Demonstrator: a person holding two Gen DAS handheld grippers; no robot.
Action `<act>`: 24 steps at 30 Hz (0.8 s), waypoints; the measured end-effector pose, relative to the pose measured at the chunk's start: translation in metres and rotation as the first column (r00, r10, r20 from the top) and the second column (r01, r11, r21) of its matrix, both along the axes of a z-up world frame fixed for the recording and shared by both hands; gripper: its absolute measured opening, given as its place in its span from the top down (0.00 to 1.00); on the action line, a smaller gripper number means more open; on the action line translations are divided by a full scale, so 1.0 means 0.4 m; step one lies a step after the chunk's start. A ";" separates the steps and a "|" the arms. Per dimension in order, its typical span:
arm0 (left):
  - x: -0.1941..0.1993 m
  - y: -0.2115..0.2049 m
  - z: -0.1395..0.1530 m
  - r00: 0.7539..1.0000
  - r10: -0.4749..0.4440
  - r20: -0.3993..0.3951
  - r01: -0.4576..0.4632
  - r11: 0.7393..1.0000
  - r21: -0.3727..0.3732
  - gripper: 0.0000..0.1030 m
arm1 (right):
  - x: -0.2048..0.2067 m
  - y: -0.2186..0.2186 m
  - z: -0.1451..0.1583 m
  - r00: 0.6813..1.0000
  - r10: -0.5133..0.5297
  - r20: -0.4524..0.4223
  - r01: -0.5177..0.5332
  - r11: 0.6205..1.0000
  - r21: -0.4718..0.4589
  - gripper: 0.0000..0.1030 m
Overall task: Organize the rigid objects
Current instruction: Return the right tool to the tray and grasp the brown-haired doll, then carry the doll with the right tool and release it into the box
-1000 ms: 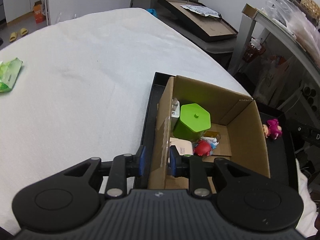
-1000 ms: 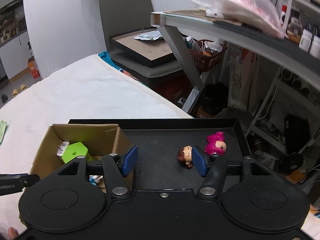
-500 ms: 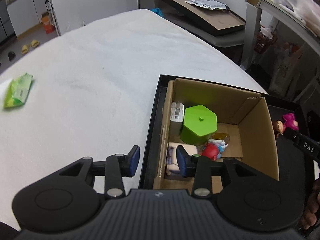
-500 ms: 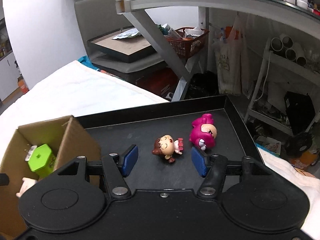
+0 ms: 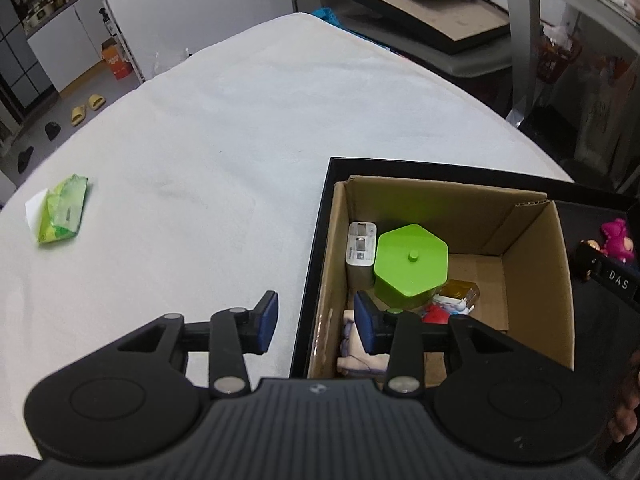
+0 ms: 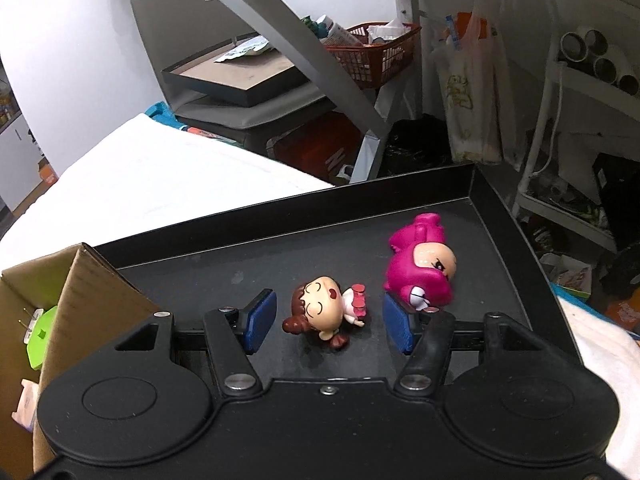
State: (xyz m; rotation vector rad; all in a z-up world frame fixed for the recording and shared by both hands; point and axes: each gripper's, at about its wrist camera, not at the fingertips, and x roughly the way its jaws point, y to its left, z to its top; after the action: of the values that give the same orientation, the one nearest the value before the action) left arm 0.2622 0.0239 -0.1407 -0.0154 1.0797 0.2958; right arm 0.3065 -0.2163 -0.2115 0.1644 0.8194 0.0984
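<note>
A brown-haired doll figurine point(image 6: 324, 312) lies on its side on the black tray point(image 6: 280, 216), between the fingers of my open right gripper point(image 6: 330, 324), touching neither pad. A magenta figurine point(image 6: 420, 268) lies just beyond the right fingertip point(image 6: 398, 328). My left gripper point(image 5: 315, 322) is open above the left wall of the cardboard box point(image 5: 532, 280), one finger on each side. The box holds a green hexagonal container point(image 5: 410, 258), a white charger point(image 5: 360, 248), a red toy point(image 5: 434, 314), a small yellow bottle point(image 5: 460, 292) and a pale soft toy point(image 5: 356, 344).
The tray point(image 5: 320, 240) sits at the right edge of a white-covered table point(image 5: 200, 160). A green packet point(image 5: 64, 214) lies far left on it. Beyond the table edge are a grey metal shelf frame point(image 6: 320, 52), a red basket point(image 6: 372, 56) and floor clutter.
The left gripper's fingers have spread wider around the box wall and it has risen. The right gripper has moved forward and down, so the doll now lies between its fingers.
</note>
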 end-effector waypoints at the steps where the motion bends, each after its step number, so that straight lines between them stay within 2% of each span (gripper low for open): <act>1: 0.004 -0.004 -0.001 1.000 -0.001 -0.006 0.001 1.000 0.010 0.61 | 0.003 -0.002 -0.004 1.000 0.002 -0.006 -0.002 1.000 0.008 0.43; 3: 0.012 -0.010 -0.003 1.000 0.004 -0.019 -0.004 1.000 0.021 0.61 | 0.009 -0.006 -0.011 1.000 0.002 -0.014 -0.002 1.000 0.020 0.46; 4: 0.016 -0.014 -0.005 1.000 0.005 -0.027 -0.005 1.000 0.022 0.61 | 0.013 -0.008 -0.015 1.000 0.005 -0.015 -0.004 1.000 0.018 0.59; 7: 0.024 -0.026 -0.013 0.998 0.020 -0.061 -0.018 0.999 0.046 0.61 | 0.024 -0.014 -0.018 1.000 0.005 -0.018 -0.005 1.000 0.011 0.59; 9: 0.024 -0.029 -0.013 0.997 0.037 -0.071 -0.034 0.999 0.036 0.61 | 0.020 -0.019 -0.019 1.000 0.003 -0.023 -0.003 1.000 0.012 0.59; 19: -0.005 -0.037 0.021 0.997 0.057 -0.042 -0.055 0.998 0.037 0.61 | -0.008 -0.039 0.006 1.000 -0.003 -0.013 0.003 0.999 0.045 0.59; 24: -0.024 -0.026 0.038 0.997 0.066 -0.037 -0.065 0.997 0.034 0.61 | -0.031 -0.044 0.028 1.000 0.003 -0.007 -0.003 1.000 0.031 0.59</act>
State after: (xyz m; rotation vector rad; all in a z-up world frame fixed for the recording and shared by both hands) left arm 0.2526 0.0134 -0.1257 -0.0164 1.1130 0.3742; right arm 0.2939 -0.2337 -0.2003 0.1928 0.8251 0.1131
